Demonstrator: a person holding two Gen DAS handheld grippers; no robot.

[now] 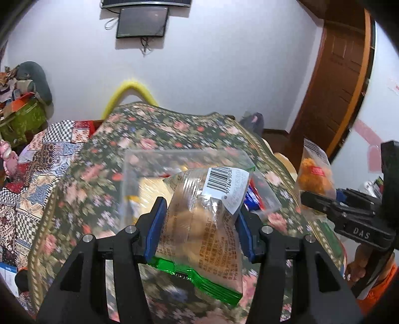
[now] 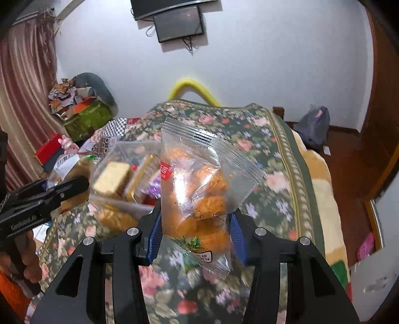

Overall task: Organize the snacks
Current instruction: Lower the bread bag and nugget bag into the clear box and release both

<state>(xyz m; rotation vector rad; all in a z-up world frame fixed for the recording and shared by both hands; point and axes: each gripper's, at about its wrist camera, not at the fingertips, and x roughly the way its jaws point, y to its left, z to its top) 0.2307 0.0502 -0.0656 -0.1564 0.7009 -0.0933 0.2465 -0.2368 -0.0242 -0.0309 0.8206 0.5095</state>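
left gripper (image 1: 198, 221) clamps green-edged packet (image 1: 204, 224) | right gripper (image 2: 195, 233) clamps orange-snack packet (image 2: 199, 189)

Location: a home bedroom. A floral bedspread (image 2: 279, 154) covers the bed, a wall-mounted screen (image 2: 179, 23) hangs above, with a curtain (image 2: 27, 99) and wooden door (image 1: 341, 74).

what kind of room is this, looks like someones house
Most likely a bedroom in a home: a bed under a floral cover, a wall-mounted screen, a wooden door and curtains.
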